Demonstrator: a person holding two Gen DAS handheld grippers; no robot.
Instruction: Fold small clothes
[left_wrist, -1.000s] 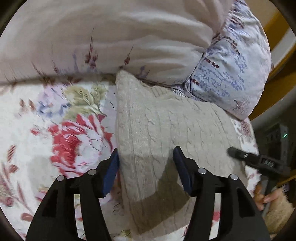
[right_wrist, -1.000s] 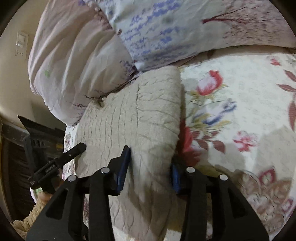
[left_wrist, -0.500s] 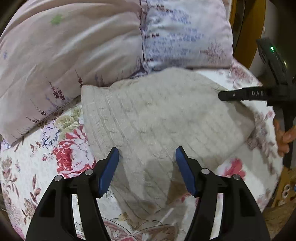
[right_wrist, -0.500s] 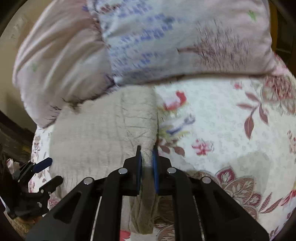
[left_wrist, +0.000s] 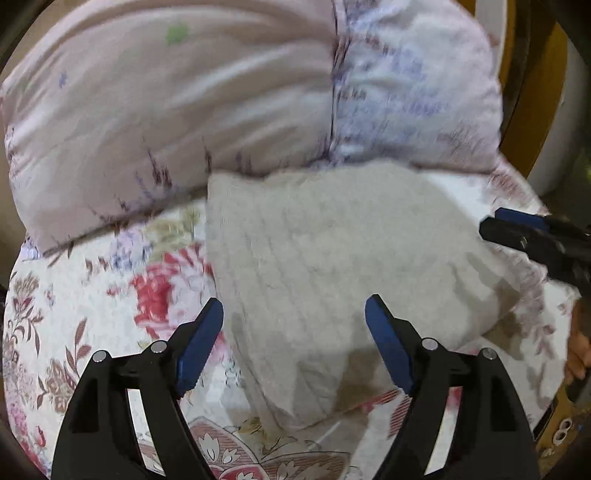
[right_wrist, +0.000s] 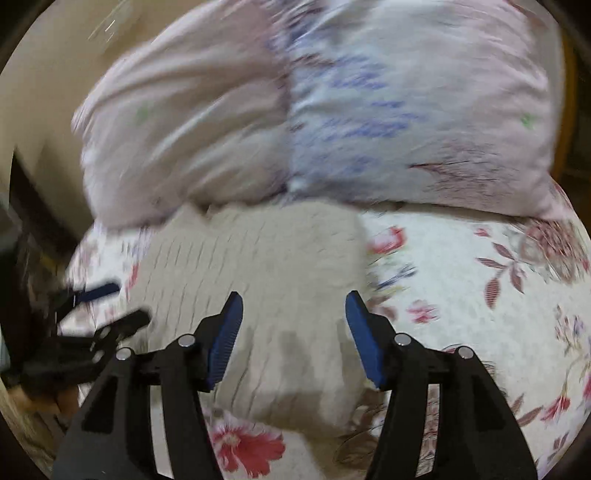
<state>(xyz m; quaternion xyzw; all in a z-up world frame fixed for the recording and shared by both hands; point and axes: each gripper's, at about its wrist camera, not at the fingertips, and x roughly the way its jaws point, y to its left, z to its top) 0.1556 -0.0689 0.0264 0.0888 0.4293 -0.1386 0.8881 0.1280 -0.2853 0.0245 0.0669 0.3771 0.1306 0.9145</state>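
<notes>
A beige cable-knit sweater (left_wrist: 332, 258) lies folded into a rough rectangle on the floral bedspread (left_wrist: 74, 314), its far edge against the pillows. My left gripper (left_wrist: 293, 343) is open and empty above the sweater's near edge. My right gripper (right_wrist: 293, 336) is open and empty above the sweater (right_wrist: 266, 266) near its right side. The right gripper also shows at the right edge of the left wrist view (left_wrist: 524, 230). The left gripper shows at the left of the right wrist view (right_wrist: 107, 306). Both views are blurred by motion.
Two large pillows, a pale pink one (left_wrist: 166, 110) and a white one with blue print (left_wrist: 413, 92), lie behind the sweater. The bed's edge and wooden furniture (left_wrist: 532, 92) are at the right. A wall (right_wrist: 48, 92) is at the left in the right wrist view.
The right gripper, shut on the sweater's edge half a second ago, has opened and let go. Both grippers have drawn back from the sweater, which now lies flat.
</notes>
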